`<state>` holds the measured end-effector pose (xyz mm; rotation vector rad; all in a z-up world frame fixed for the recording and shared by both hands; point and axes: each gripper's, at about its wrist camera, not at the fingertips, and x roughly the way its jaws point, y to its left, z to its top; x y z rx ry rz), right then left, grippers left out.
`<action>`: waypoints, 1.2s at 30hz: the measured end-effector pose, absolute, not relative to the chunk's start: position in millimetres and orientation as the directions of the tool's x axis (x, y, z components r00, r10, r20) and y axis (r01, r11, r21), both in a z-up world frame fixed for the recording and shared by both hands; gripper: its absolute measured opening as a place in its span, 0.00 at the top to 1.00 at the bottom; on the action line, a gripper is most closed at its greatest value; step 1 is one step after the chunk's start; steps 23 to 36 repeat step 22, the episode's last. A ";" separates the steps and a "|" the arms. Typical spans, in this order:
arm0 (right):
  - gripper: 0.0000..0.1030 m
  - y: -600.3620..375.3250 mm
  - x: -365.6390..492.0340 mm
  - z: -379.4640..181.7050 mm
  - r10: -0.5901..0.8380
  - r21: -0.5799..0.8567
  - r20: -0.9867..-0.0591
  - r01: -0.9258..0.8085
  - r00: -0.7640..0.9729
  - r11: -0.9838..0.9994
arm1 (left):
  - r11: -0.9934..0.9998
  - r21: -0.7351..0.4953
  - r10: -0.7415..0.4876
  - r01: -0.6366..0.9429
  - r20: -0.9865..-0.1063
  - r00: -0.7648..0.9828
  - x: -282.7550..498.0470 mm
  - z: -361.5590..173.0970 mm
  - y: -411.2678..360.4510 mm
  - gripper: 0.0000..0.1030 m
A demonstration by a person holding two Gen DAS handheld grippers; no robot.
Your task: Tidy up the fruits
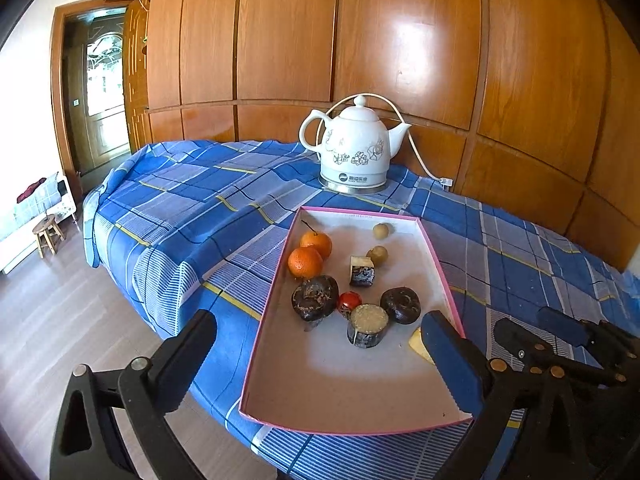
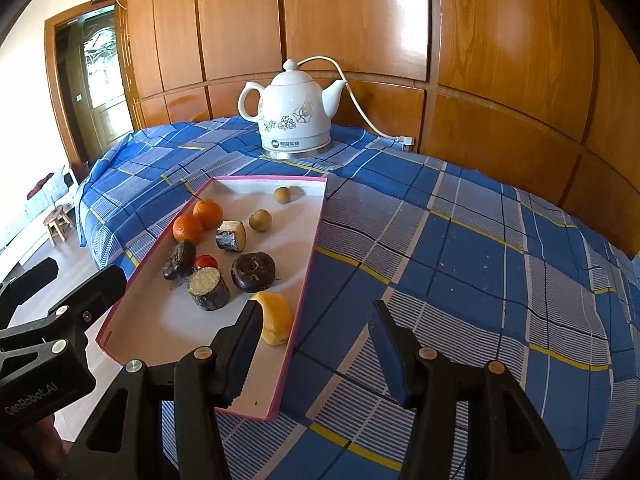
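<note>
a shallow pink-edged tray (image 1: 276,300) on a blue plaid cloth (image 2: 460,248) holds two oranges (image 1: 306,261), two small tan round fruits (image 1: 377,255), a red tomato (image 1: 349,302), dark ring-shaped pieces (image 1: 400,305), dark-skinned cut cylinders (image 1: 367,325) and a yellow piece (image 2: 275,316). the left gripper (image 1: 320,344) stands wide and empty, its fingers either side of the tray's near end. the right gripper (image 2: 316,330) is partly open and empty, its left finger (image 2: 240,344) just beside the yellow piece. only the right view shows that piece whole. a white kettle (image 1: 354,148) stands behind.
</note>
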<state>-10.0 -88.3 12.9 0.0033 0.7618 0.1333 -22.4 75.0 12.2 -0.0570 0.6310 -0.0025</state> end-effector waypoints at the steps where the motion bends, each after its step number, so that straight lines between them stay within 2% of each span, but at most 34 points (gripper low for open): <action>1: 0.46 -88.4 -9.7 12.7 0.123 0.053 -0.688 -0.120 0.715 0.991 | 0.998 -0.054 -0.019 -0.015 -0.589 0.808 -22.5 12.4 74.8 0.00; 36: 0.46 -85.7 -9.1 12.9 0.131 0.044 -0.690 -0.139 0.712 0.989 | 0.998 -0.054 -0.021 -0.013 -0.573 0.819 -22.9 14.9 77.2 0.00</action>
